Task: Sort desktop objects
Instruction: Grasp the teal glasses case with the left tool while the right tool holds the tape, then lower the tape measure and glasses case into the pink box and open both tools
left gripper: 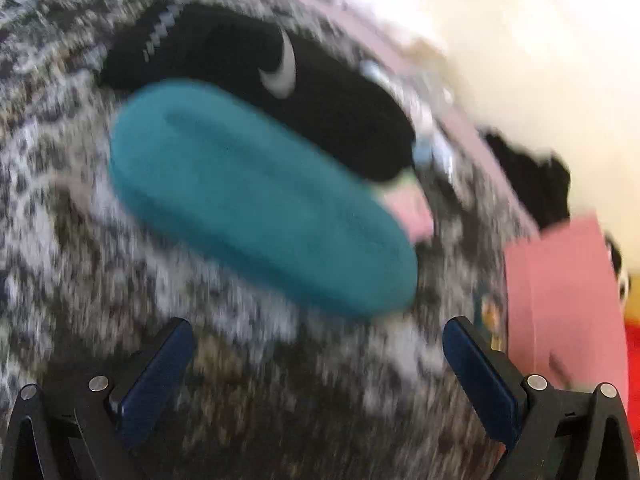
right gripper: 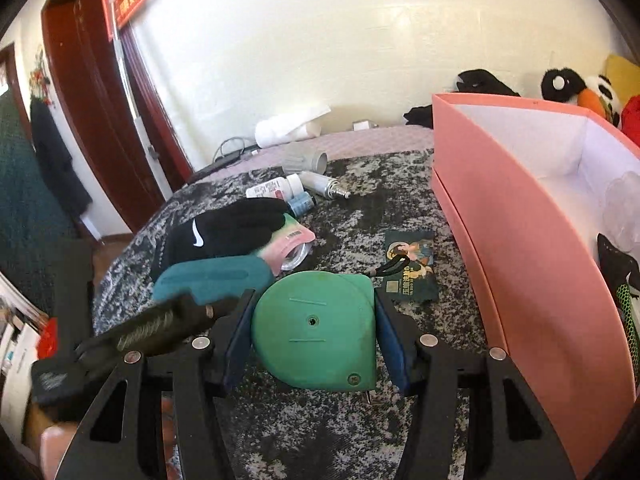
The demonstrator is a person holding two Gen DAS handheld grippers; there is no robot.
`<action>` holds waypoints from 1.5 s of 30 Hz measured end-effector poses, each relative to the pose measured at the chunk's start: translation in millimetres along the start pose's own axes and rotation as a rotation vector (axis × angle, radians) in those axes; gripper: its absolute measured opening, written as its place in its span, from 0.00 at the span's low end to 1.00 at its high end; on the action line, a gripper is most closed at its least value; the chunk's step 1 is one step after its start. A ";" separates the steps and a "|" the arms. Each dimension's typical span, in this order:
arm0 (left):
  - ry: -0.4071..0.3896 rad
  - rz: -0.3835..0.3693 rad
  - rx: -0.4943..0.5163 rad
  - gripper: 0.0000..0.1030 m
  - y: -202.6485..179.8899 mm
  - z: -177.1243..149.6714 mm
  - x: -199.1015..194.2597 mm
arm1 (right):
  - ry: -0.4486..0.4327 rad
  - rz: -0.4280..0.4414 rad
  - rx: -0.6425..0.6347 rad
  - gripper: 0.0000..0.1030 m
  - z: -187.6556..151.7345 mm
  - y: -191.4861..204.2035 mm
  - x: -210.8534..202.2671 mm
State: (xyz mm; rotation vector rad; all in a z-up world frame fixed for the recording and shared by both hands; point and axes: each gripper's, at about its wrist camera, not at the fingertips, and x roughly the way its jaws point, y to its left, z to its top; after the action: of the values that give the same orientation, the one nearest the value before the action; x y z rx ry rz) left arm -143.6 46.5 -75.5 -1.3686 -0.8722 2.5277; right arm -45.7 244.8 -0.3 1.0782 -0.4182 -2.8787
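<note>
A mottled grey-black worktop (right gripper: 360, 208) stands before a cream wall and red door (right gripper: 92, 112). The right tool (right gripper: 312, 328) grips a green tape measure (right gripper: 316, 332) beside the pink box (right gripper: 520, 248). The left tool (left gripper: 318, 364) gapes wide over a blurred teal case (left gripper: 256, 204) (black glove (left gripper: 280, 108) partly hidden behind).

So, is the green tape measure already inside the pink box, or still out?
Still out. The green tape measure is held between the right tongs above the patterned cloth, left of the pink box.

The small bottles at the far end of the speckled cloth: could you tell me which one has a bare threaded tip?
It is the grey bottle, lying on its side and rightmost of the cluster. The white labelled bottle has a white cap, and the blue bottle shows no thread.
</note>
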 end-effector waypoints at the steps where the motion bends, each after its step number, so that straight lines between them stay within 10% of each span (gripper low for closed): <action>1: -0.016 0.011 0.001 1.00 -2.0 2.6 3.0 | -0.006 0.004 0.005 0.58 1.3 -0.4 -2.2; 8: -0.102 0.088 0.213 0.98 -31.3 4.6 26.5 | -0.044 -0.004 0.013 0.58 8.5 -5.7 -8.3; 12: -0.111 0.071 0.300 0.57 -41.0 7.6 27.4 | -0.041 -0.001 0.015 0.58 10.5 -6.1 -3.7; 16: -0.151 0.125 0.421 0.38 -52.9 2.4 3.7 | -0.053 -0.004 -0.005 0.58 11.1 -0.3 -5.3; 34: -0.294 0.161 0.699 0.36 -74.6 -40.4 -126.4 | -0.199 0.057 0.066 0.58 9.9 -0.4 -89.7; 45: -0.355 0.047 0.737 0.35 -106.6 -59.2 -174.2 | -0.300 0.025 0.084 0.58 12.9 -11.7 -152.1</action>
State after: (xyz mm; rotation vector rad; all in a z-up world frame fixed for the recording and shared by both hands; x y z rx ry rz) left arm -11.2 93.3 84.2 -0.7268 0.0965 2.7301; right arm 61.9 278.9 103.2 0.6415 -0.5646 -3.0305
